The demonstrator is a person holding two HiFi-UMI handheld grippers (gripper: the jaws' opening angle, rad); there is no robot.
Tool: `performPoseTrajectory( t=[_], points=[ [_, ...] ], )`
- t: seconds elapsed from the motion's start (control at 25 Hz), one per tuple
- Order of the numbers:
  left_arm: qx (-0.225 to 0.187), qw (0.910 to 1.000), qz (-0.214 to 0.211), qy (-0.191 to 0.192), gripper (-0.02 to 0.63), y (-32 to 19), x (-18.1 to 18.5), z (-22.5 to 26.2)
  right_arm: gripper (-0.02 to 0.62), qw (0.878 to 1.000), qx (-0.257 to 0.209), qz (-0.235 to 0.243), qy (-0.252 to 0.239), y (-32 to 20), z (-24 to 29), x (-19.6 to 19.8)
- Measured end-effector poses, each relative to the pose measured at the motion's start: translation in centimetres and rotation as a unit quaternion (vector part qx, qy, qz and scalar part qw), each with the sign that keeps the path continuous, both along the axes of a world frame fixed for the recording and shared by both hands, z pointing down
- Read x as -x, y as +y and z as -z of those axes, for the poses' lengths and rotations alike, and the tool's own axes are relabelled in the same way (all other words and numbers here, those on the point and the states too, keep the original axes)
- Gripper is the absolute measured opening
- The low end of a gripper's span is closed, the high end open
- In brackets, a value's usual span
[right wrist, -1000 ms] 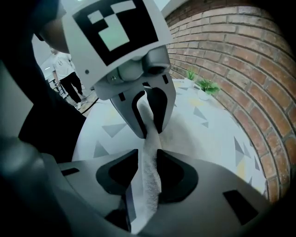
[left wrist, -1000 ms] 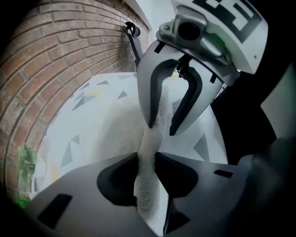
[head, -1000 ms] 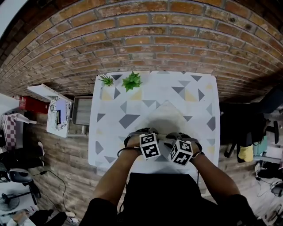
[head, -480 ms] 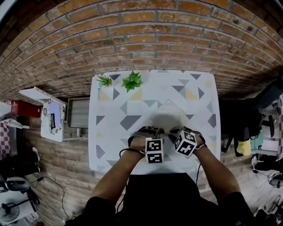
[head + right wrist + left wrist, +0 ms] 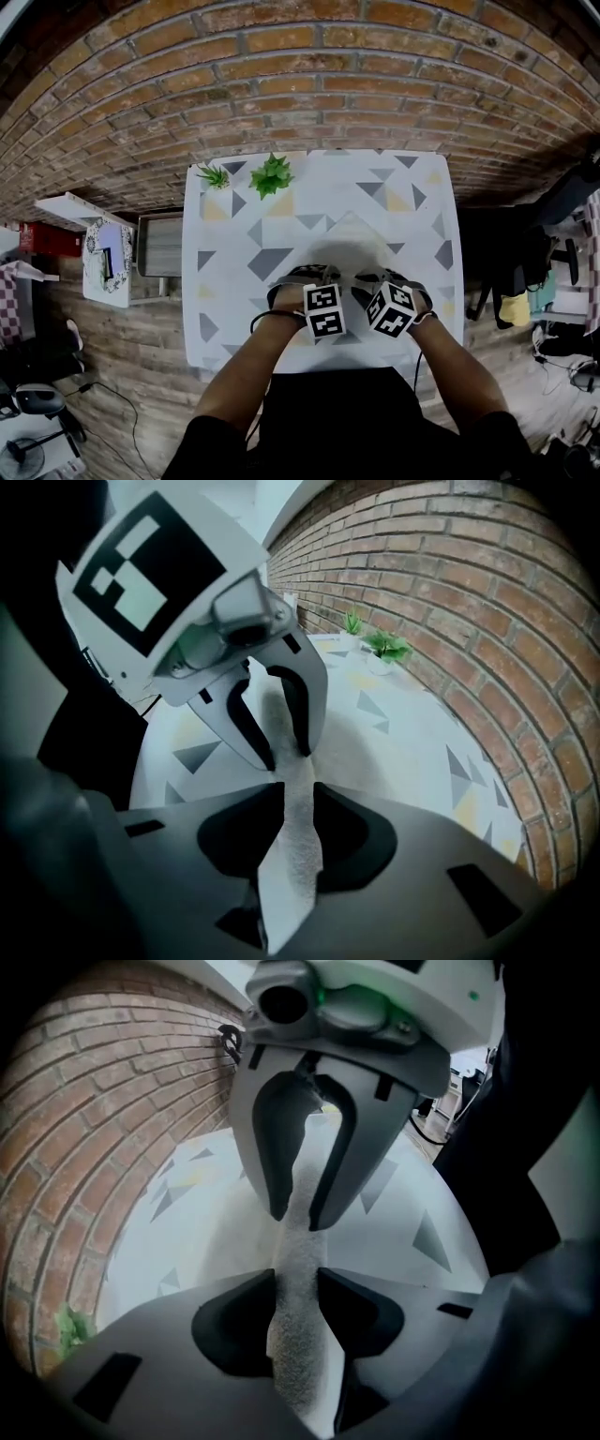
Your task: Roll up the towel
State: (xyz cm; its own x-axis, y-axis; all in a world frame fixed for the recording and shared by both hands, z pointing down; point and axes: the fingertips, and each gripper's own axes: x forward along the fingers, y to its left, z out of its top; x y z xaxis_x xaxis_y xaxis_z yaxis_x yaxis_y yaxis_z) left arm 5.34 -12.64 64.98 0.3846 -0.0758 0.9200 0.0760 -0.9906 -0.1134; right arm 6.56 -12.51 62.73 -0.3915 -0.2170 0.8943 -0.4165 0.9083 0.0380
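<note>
Gripping the near edge of the towel (image 5: 352,251) with left tool (image 5: 296,1288) and right tool (image 5: 298,817) side by side; jaws of both just eased wider, cloth pinched between. Lying on the patterned desk (image 5: 234,234), toward its front.

desk (image 5: 328,183): white top with scattered triangles in dark grey, light grey and pale yellow.
towel (image 5: 300,1241): off-white, fine speckled nap, no print; reads the same pale grey-white in the right gripper view.
wall (image 5: 309,75): red-brown brick, lighter grey mortar lines, some bricks more orange.
bigger plant (image 5: 272,173) and smaller plant (image 5: 215,174): both green.
floor (image 5: 141,347): grey-brown wood planks.
box (image 5: 47,239) far left: red.
tray (image 5: 159,246) beside the desk: plain grey.
person's top (image 5: 356,422): black.
</note>
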Motion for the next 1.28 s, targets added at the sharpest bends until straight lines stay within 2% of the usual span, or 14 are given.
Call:
performPoseTrajectory(
  t=[0.16, 0.36, 0.48, 0.64, 0.84, 0.96, 1.12, 1.28],
  points=[
    [0.018, 0.9997, 0.018, 0.005, 0.153, -0.9, 0.0, 0.1, 0.143, 1.000, 0.008, 0.015, 0.003, 1.1, -0.4, 0.4],
    [0.000, 0.9996, 0.027, 0.008, 0.153, -1.8, 0.3, 1.3, 0.161, 0.999, 0.016, 0.010, 0.030, 0.6, -2.7, -0.4],
    [-0.015, 0.9998, 0.010, 0.004, 0.153, -1.6, 0.3, 1.9, 0.161, 0.999, 0.011, 0.011, 0.032, -0.2, -2.8, -0.6],
    [-0.033, 0.9992, -0.017, -0.015, 0.191, -1.1, 0.0, 1.2, 0.133, 0.999, 0.007, 0.015, 0.039, -1.0, -3.1, -0.8],
    [-0.039, 0.9985, -0.014, -0.035, 0.206, -1.9, -0.3, -0.4, 0.098, 0.999, 0.031, 0.006, 0.020, -1.5, -2.8, -0.7],
    [-0.033, 0.9984, -0.015, -0.045, 0.201, -2.1, -0.3, -1.1, 0.084, 0.998, 0.060, -0.009, -0.006, -1.3, -2.4, -0.8],
    [-0.016, 0.9989, -0.014, -0.042, 0.118, -1.5, -0.5, -0.9, 0.081, 0.998, 0.069, -0.008, -0.010, -0.8, -2.0, -1.2],
    [0.035, 0.9986, -0.014, -0.038, 0.091, 0.5, -0.5, -0.5, 0.084, 0.997, 0.071, 0.005, -0.007, 0.7, -1.8, -1.3]
  ],
)
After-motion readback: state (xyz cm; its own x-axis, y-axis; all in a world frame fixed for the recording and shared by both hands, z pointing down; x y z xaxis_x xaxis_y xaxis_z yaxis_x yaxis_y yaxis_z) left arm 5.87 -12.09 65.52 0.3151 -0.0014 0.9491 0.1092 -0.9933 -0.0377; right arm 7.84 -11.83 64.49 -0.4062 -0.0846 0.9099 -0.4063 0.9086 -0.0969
